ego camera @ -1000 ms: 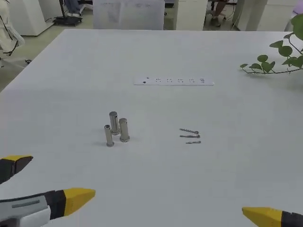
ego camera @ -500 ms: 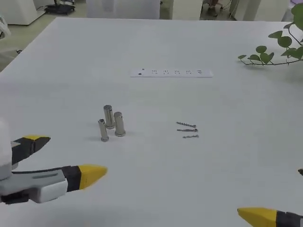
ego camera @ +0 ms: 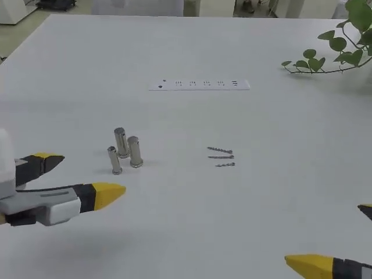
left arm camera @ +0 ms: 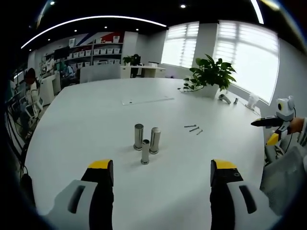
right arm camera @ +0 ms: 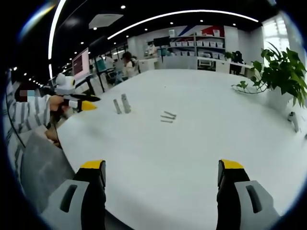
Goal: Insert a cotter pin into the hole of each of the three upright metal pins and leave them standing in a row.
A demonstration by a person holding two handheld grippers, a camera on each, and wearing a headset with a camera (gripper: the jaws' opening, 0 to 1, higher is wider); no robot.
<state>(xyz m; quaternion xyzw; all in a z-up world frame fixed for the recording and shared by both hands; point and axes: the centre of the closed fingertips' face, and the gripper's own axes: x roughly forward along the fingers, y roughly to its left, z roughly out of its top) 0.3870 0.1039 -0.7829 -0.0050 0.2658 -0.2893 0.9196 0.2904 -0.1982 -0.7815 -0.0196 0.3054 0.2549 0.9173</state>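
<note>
White worktop spreads wide and flat. Three metal pins stand up on it in a tight little bunch, two at the back and one in front. Three cotter pins lie flat on the worktop, well off to the right of the metal pins, one below the other. A white power strip lies farther back. A green plant is at the far right corner. The left tool hangs over the worktop, near the metal pins on their left side. Its jaws are wide apart and hold nothing. The right tool is on the right side, well away from the cotter pins. Its jaws are wide apart too, with nothing between them.
</note>
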